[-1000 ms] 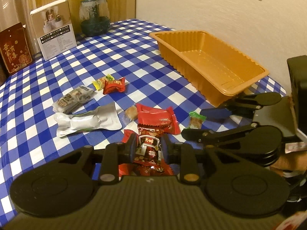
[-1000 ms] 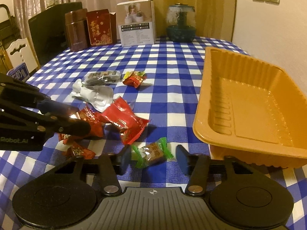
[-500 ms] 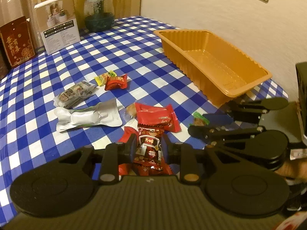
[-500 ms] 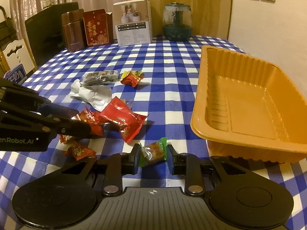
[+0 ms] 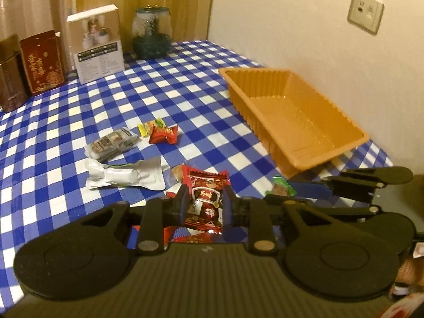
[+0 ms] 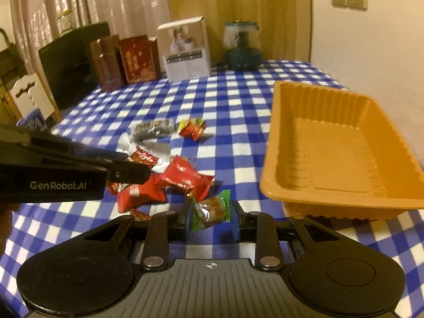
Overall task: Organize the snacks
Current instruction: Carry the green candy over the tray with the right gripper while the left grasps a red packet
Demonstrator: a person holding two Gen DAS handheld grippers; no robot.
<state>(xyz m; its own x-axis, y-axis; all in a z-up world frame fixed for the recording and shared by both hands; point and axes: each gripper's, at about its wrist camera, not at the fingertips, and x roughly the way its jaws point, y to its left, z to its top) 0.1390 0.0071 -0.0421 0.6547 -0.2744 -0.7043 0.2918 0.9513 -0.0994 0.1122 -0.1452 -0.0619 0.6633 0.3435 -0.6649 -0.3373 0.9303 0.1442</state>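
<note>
Left gripper (image 5: 204, 206): jaws pinching a red snack packet (image 5: 205, 204), held upright between the pads.

Right gripper (image 6: 212, 218): jaws pinching a green-ended wrapped candy (image 6: 212, 209), held clear of the checked tablecloth (image 6: 238, 111).

Orange tray (image 6: 267, 175): along the tabletop's wall-side edge, nothing inside.

Loose snacks: mid-table, left of the tray.

Right wrist view only: two red packets (image 6: 161, 182) under the left gripper, a black bag (image 6: 71, 63) at the far edge.

Your left jaws pinch a red snack packet (image 5: 205, 206); your right jaws, a green-ended candy (image 6: 212, 210); orange tray (image 6: 275, 159) beyond.
</note>
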